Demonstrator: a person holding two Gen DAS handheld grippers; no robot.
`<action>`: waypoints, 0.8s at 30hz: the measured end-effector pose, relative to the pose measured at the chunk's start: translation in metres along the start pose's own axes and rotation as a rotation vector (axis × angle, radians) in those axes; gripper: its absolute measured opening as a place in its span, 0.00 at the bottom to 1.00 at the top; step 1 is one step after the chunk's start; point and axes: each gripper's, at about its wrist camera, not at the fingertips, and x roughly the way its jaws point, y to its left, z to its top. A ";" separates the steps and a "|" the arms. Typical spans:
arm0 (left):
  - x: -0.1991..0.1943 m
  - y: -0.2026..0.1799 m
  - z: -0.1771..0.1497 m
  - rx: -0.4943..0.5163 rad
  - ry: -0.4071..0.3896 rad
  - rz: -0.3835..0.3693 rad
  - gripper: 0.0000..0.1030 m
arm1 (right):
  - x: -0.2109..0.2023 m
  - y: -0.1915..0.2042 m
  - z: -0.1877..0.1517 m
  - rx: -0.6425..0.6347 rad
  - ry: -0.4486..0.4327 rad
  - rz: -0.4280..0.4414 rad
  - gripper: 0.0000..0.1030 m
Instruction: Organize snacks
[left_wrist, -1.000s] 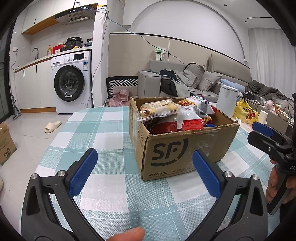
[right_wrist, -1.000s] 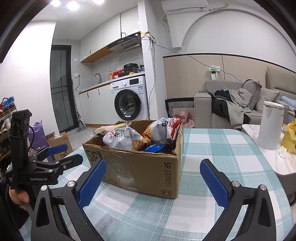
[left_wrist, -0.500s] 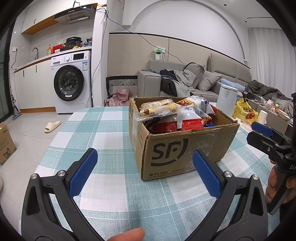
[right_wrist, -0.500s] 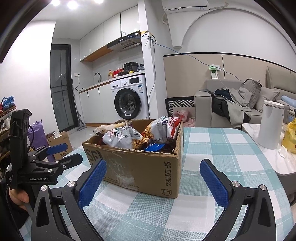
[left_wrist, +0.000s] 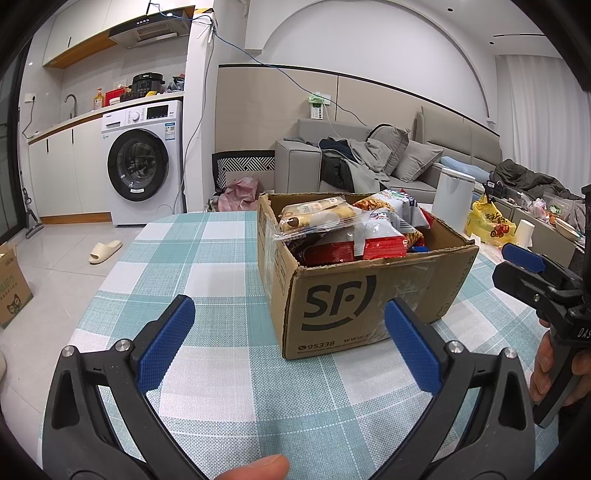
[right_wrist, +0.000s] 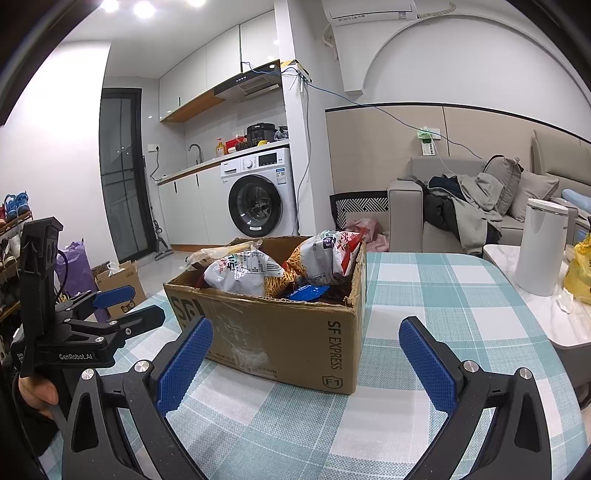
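Snack packets (left_wrist: 343, 229), heaped in the open cardboard box (left_wrist: 369, 295) on the checked worktop (left_wrist: 207, 258); box ahead of both grippers, left gripper (left_wrist: 290, 325) and right gripper (right_wrist: 304, 349), jaws wide and empty; neither clearly nearer.

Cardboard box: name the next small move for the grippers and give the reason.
Probably ease the left gripper forward to the clear packet of rolls atop the cardboard box. Both sets of jaws are open and empty, short of the box, and that packet lies highest and nearest.
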 end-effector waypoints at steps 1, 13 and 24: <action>-0.001 0.000 0.001 0.000 0.000 0.000 0.99 | 0.000 0.000 0.000 0.001 0.000 0.000 1.00; -0.001 0.000 0.001 0.000 0.000 0.000 0.99 | 0.001 0.000 0.000 0.000 0.003 0.002 1.00; 0.001 0.000 0.000 -0.002 0.000 0.002 0.99 | 0.001 0.000 -0.001 -0.001 0.003 0.002 1.00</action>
